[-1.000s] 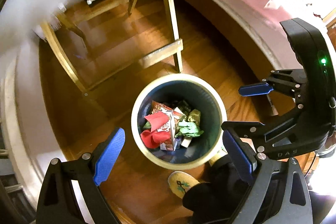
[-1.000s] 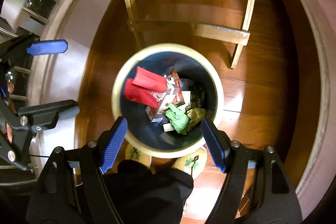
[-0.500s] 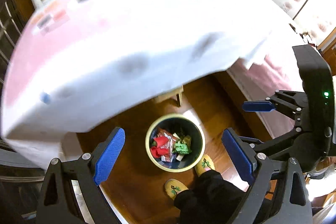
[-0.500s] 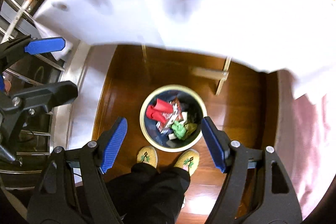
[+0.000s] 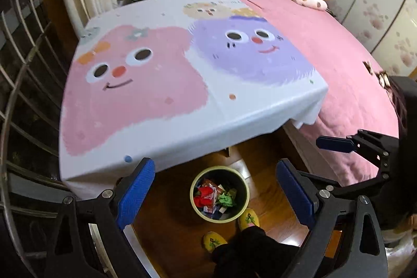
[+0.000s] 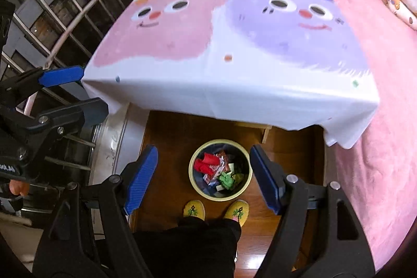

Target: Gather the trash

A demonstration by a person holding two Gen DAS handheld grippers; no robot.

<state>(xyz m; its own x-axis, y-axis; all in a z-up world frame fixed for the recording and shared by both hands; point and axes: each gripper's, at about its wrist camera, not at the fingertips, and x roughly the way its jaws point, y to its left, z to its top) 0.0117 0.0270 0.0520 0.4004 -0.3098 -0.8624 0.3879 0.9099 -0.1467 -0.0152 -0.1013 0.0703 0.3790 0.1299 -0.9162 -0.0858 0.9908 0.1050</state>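
Both grippers hang high above a round trash bin (image 5: 219, 193) on the wooden floor, which sits far below and between the blue fingers of each. The left gripper (image 5: 216, 196) is spread wide and empty; the right gripper (image 6: 204, 179) is likewise wide and empty. Inside the bin lie red wrappers (image 6: 206, 163), a crumpled green piece (image 6: 227, 179) and small printed cartons (image 5: 209, 199). Ahead of the grippers stands a table under a cartoon-printed cloth (image 6: 234, 38); yellow slippers (image 6: 194, 209) stand just behind the bin.

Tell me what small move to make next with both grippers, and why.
Probably stop: both the left hand-held gripper and right hand-held gripper are open and empty, the trash bin holds wrappers, and no trash shows on the tablecloth.
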